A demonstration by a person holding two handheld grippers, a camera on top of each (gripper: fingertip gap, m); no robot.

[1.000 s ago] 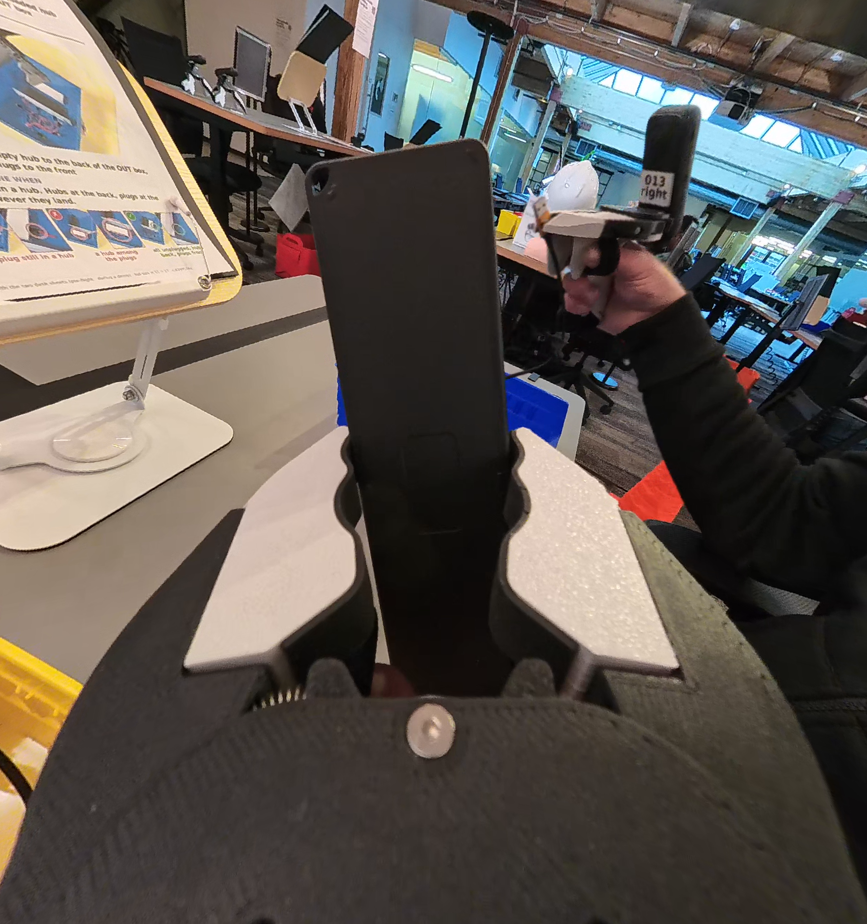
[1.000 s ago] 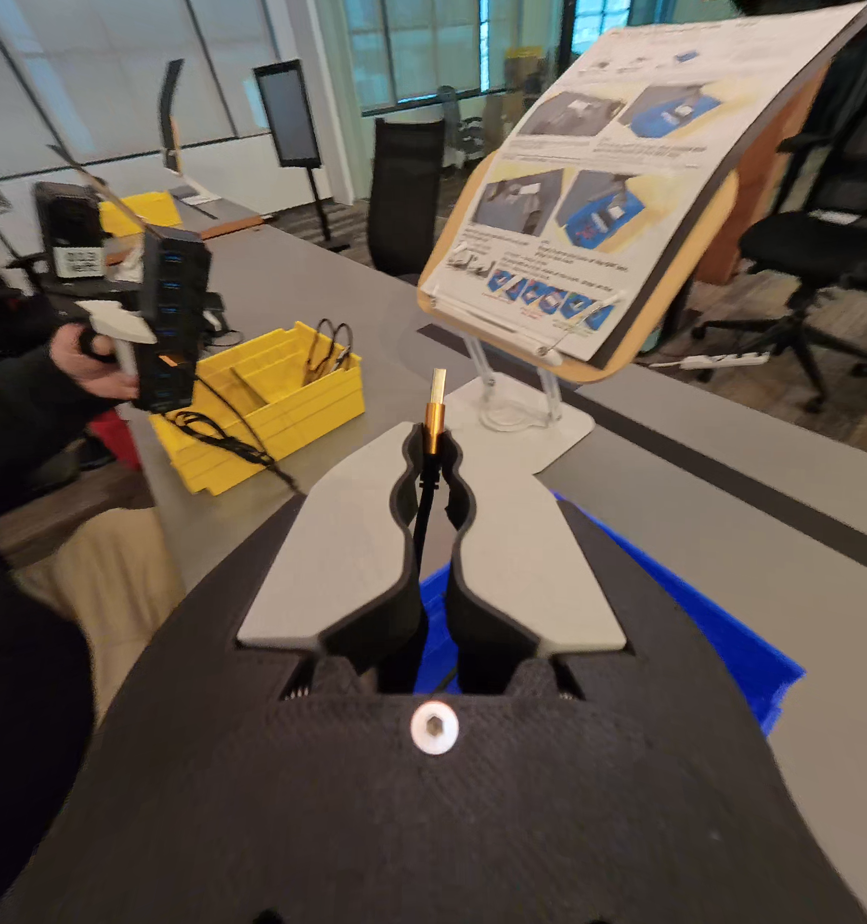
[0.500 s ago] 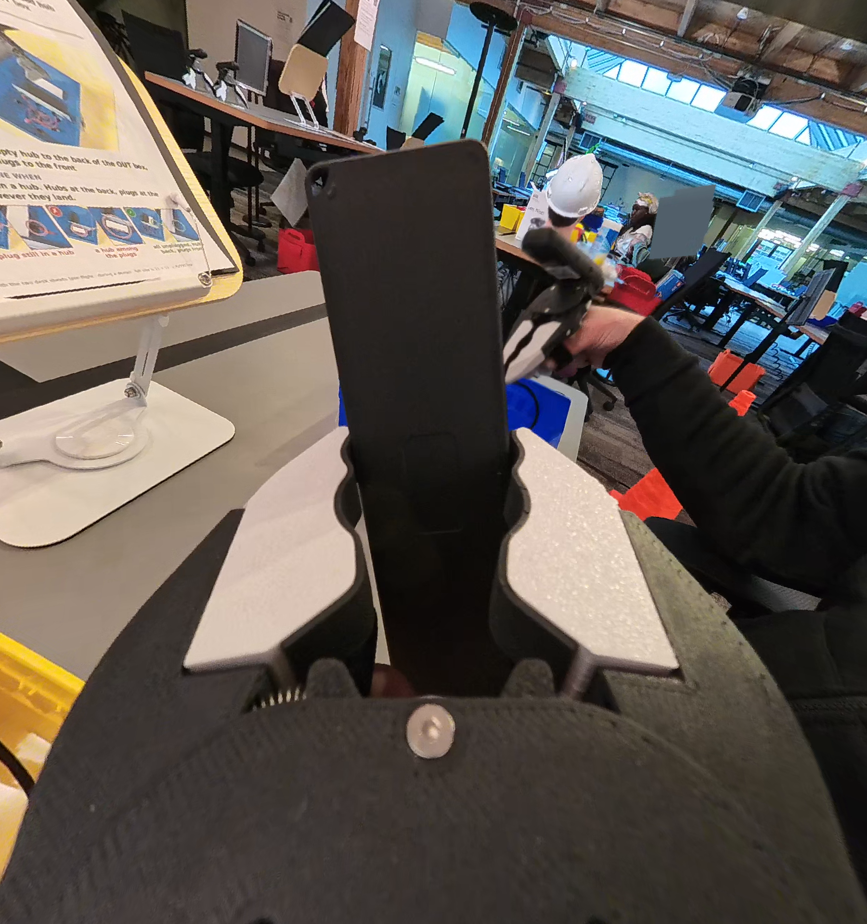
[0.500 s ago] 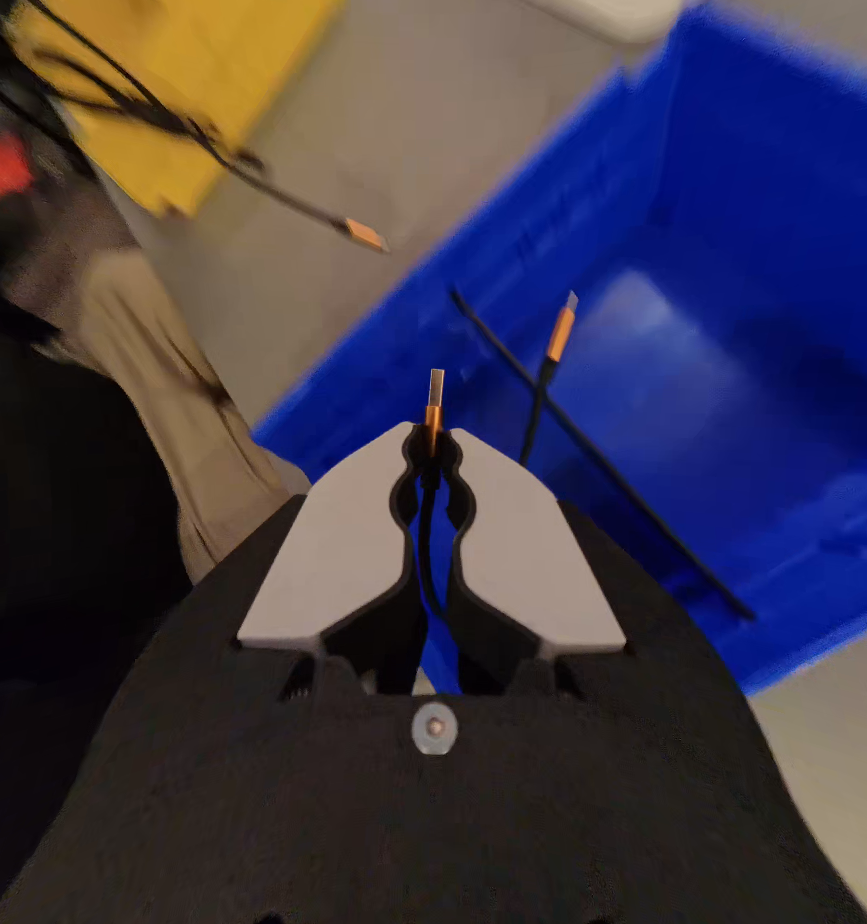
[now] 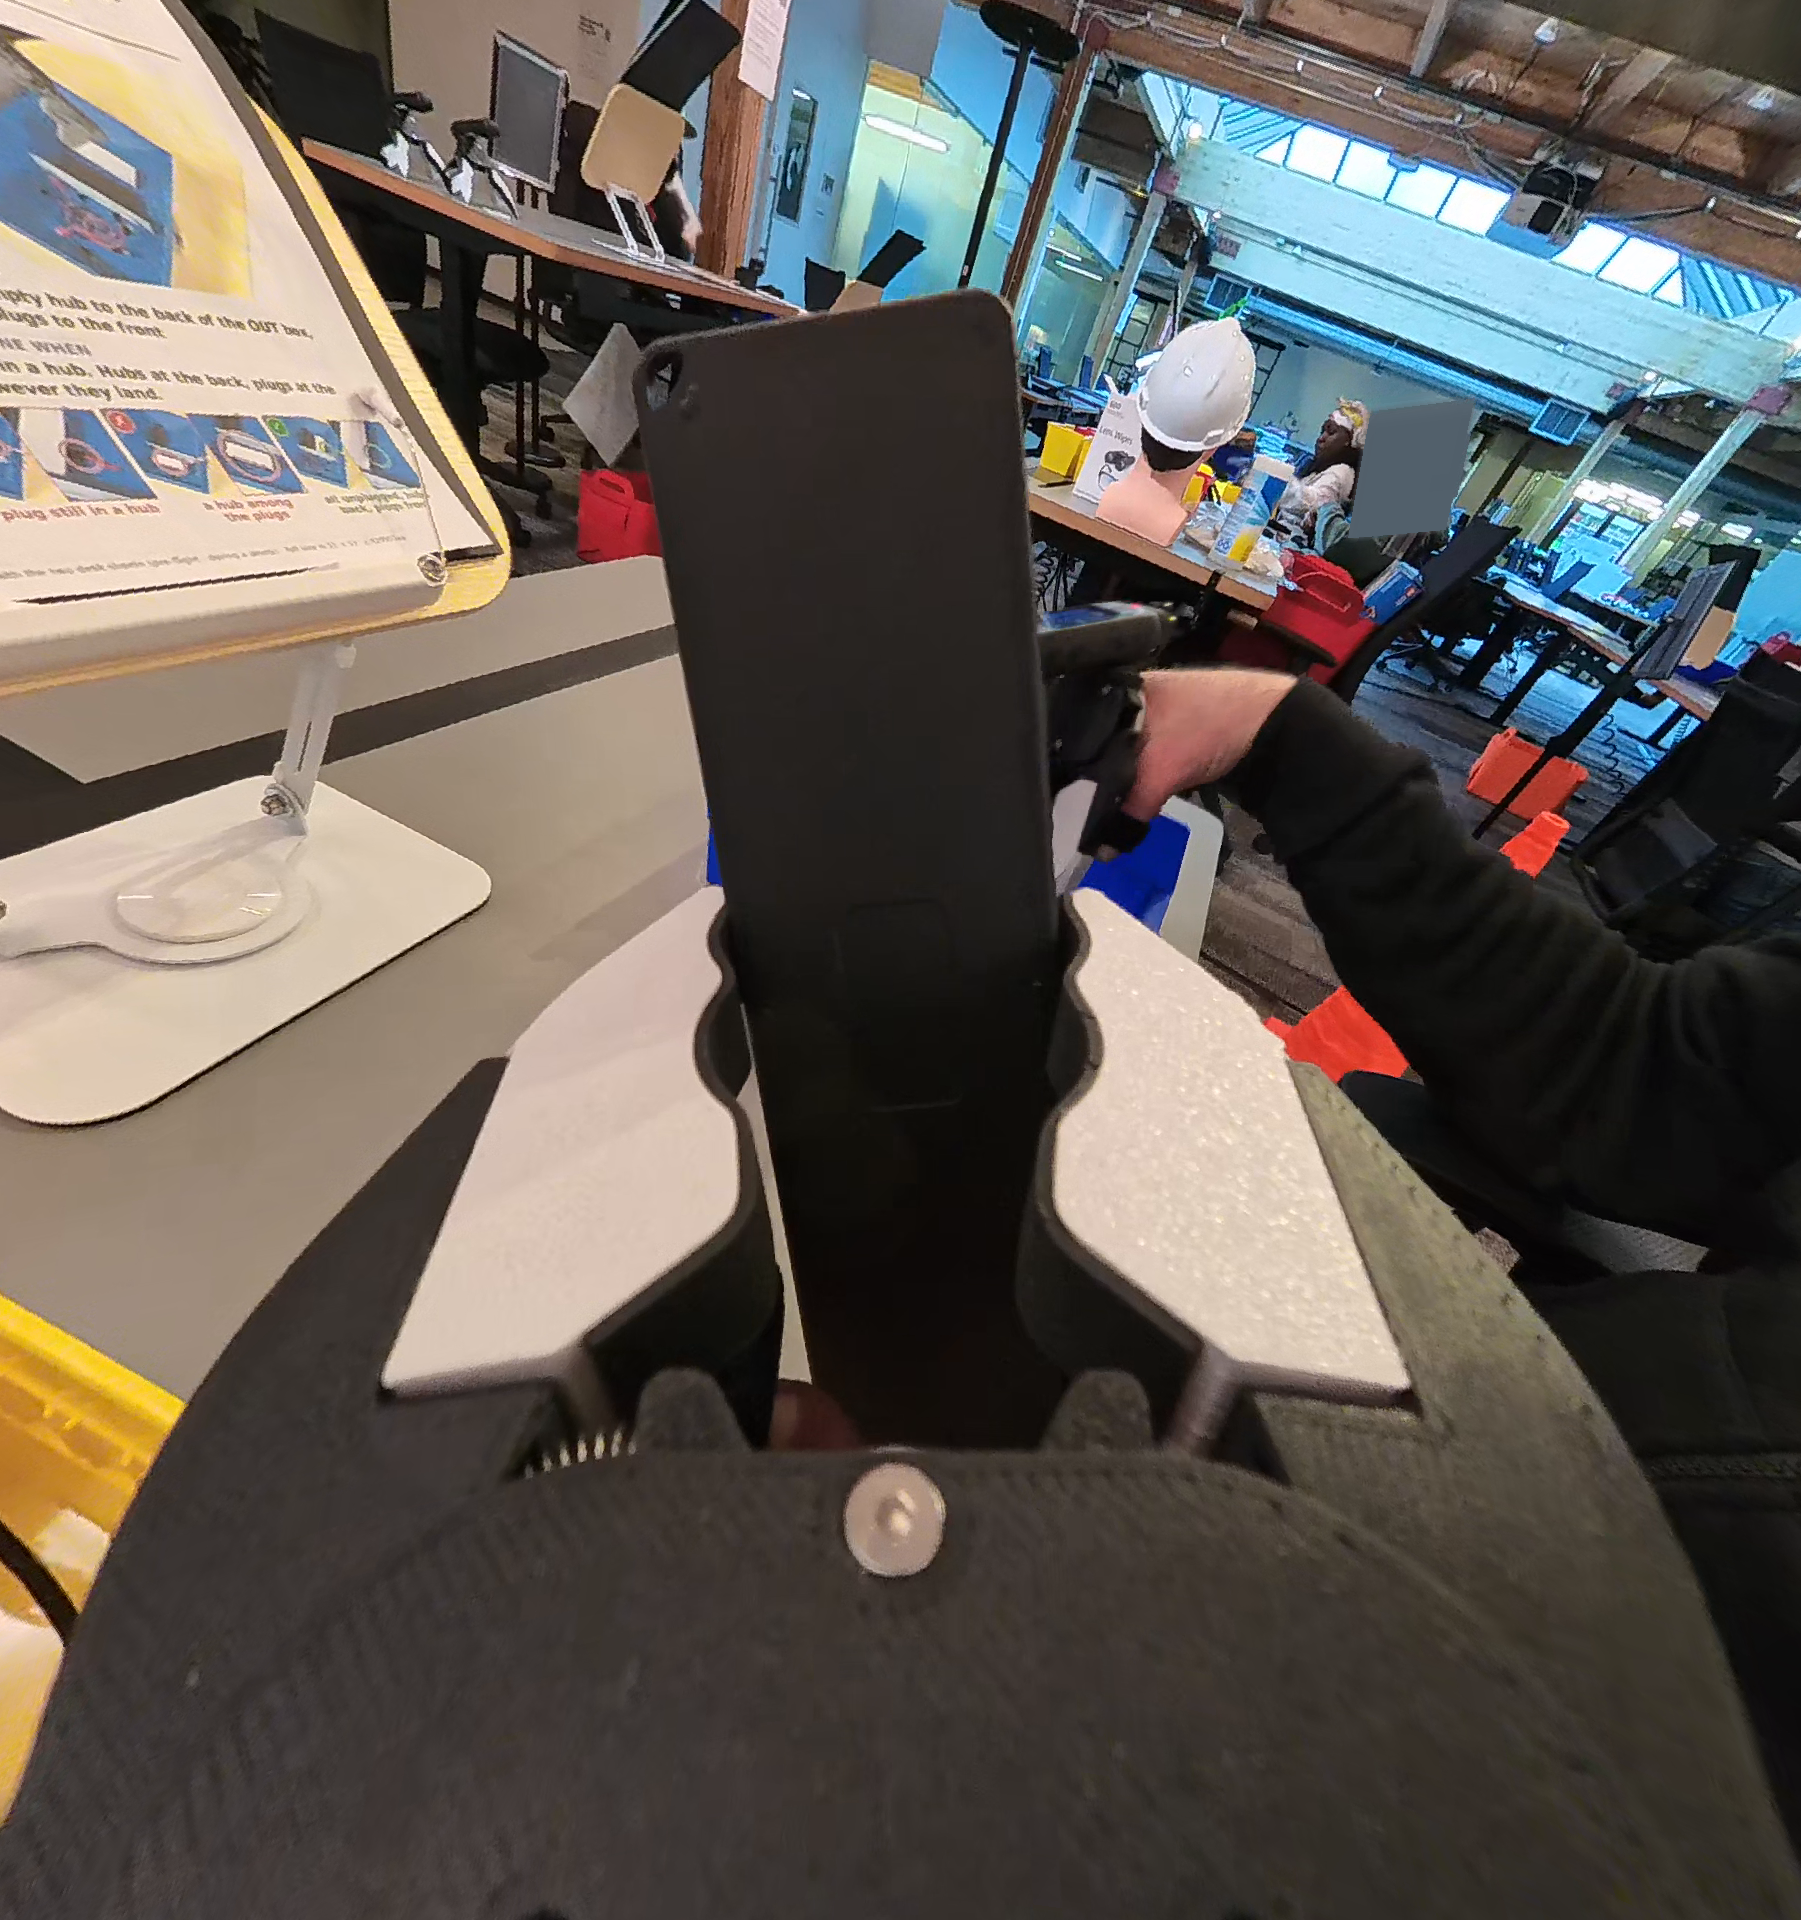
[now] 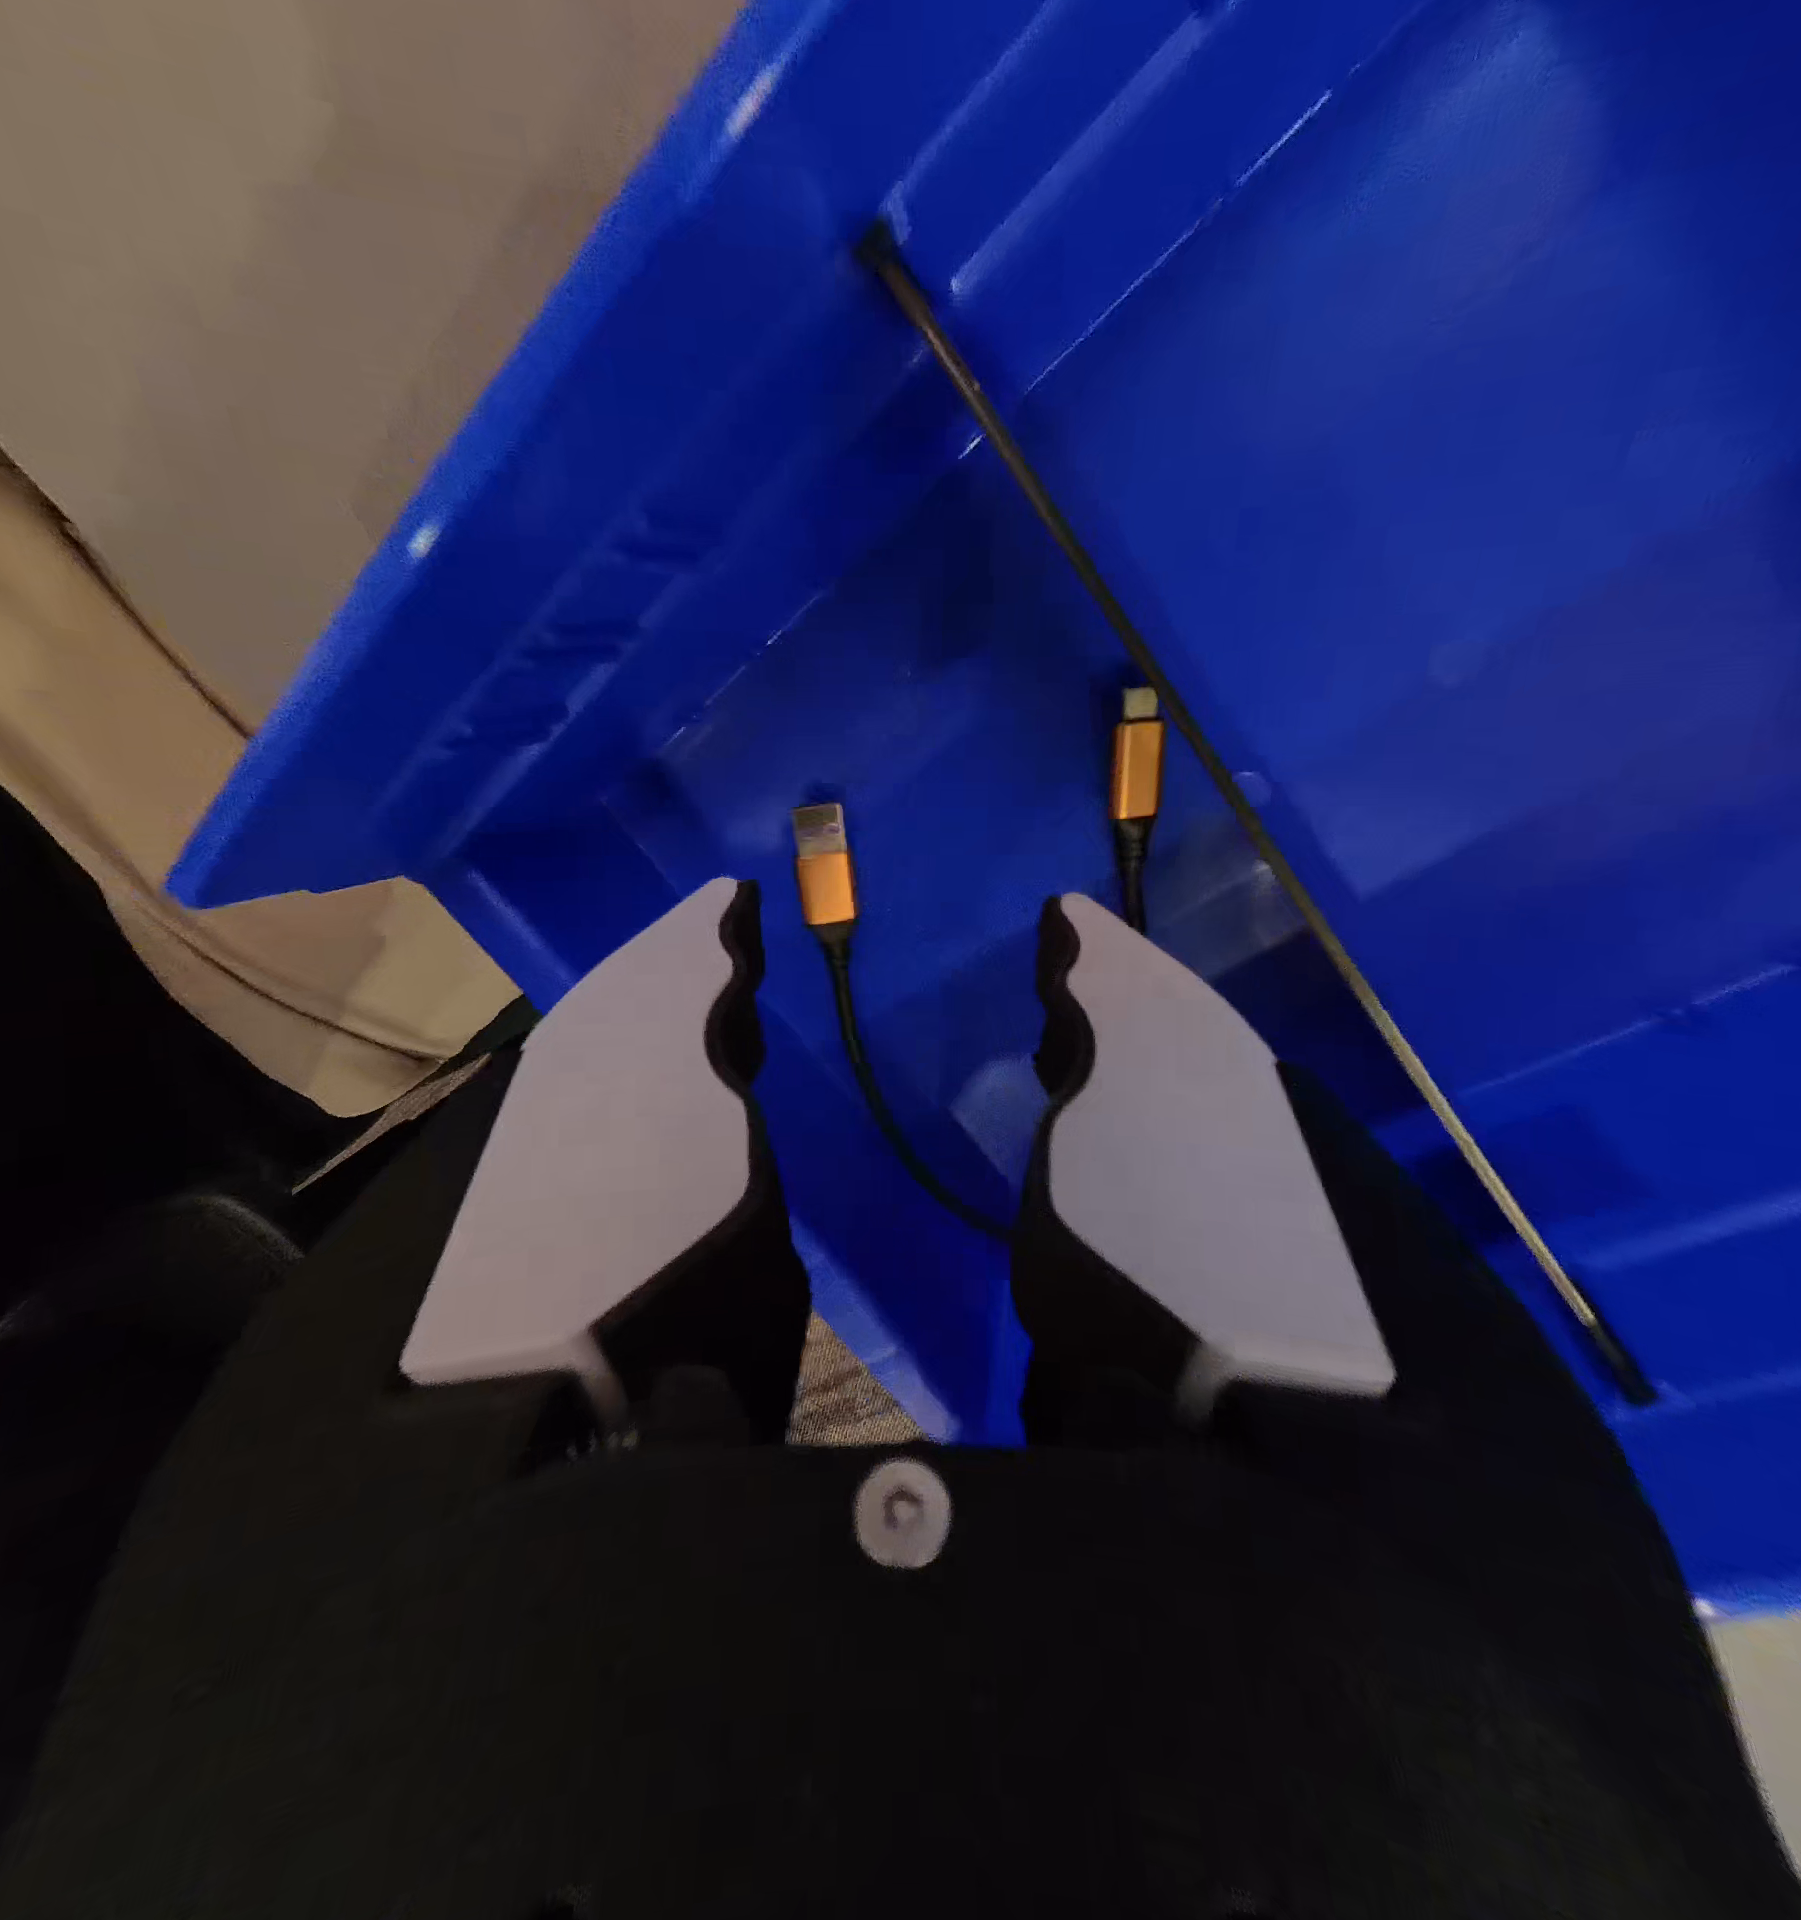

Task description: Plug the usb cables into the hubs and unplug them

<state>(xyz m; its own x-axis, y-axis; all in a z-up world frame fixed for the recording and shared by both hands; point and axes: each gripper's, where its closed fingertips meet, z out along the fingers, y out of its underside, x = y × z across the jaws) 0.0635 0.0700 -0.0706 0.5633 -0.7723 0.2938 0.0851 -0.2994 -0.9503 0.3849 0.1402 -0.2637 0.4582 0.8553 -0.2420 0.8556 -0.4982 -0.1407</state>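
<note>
My left gripper [image 5: 891, 935] is shut on a flat black USB hub [image 5: 854, 644] and holds it upright above the grey table; only its plain back shows. My right gripper [image 6: 901, 904] is open over the blue bin [image 6: 1498, 520]. A black USB cable with an orange plug [image 6: 823, 868] lies loose between its fingers inside the bin. A second orange plug [image 6: 1135, 764] lies just beyond, by a thin black strip [image 6: 1239, 810]. In the left wrist view the right gripper [image 5: 1093, 727] shows behind the hub, pointed down over the blue bin [image 5: 1135, 894].
A white stand [image 5: 200, 935] carrying an instruction board [image 5: 148, 343] sits on the grey table [image 5: 563, 748] at the left. A yellow bin [image 5: 34, 1455] is at the lower left. The person's black sleeve [image 5: 1498, 987] reaches across on the right. The grippers' ends are close to 40 centimeters from one another.
My right gripper swung down from mid-air into the blue bin and opened, letting go of the orange-plug cable. My left gripper kept the hub still.
</note>
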